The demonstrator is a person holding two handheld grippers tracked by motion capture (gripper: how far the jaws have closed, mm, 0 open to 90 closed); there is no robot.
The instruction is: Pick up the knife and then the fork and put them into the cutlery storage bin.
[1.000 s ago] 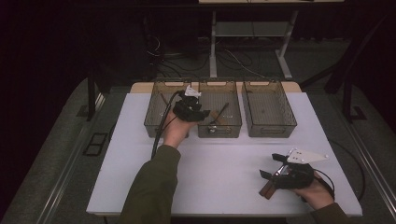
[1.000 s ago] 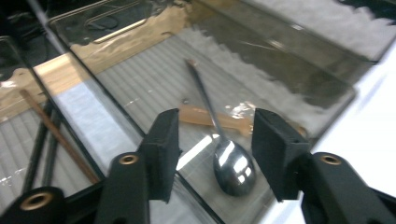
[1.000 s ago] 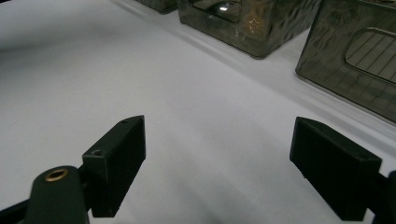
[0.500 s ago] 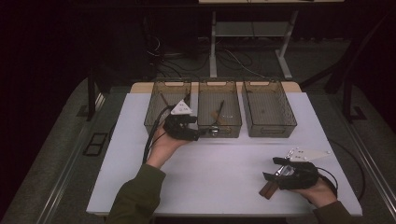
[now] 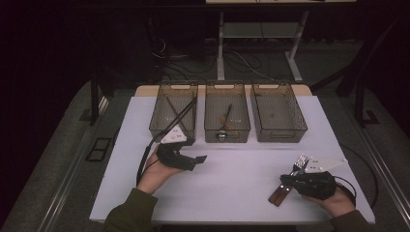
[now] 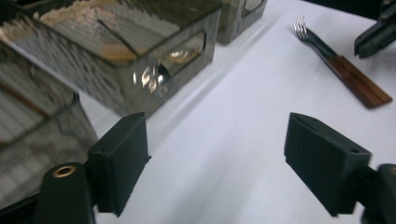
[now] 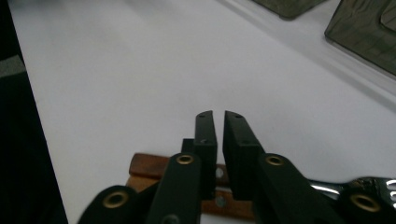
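Two forks with brown wooden handles (image 5: 278, 195) lie near the table's front right edge, tines (image 5: 300, 164) pointing away. My right gripper (image 5: 285, 181) sits over them. In the right gripper view its jaws (image 7: 219, 119) have just been closing and now stand nearly together above the handles (image 7: 149, 165). Whether they pinch a fork is hidden. My left gripper (image 5: 197, 162) hovers in front of the left bin (image 5: 162, 126). Its jaws (image 6: 222, 154) have just been opening and have only white table between them. The forks (image 6: 345, 70) lie farther off in that view.
Three clear grey bins stand in a row at the back: left, middle (image 5: 211, 126) and right (image 5: 295, 126). The middle one holds a wood-handled utensil (image 5: 226, 116) and a shiny spoon (image 6: 154, 77). Thin sticks lie in the left one. The white table (image 5: 232, 179) spreads between my hands.
My left hand came back from over the bins toward the front left and lower, and its jaws spread. The right gripper stayed put while its jaws came together over the forks.
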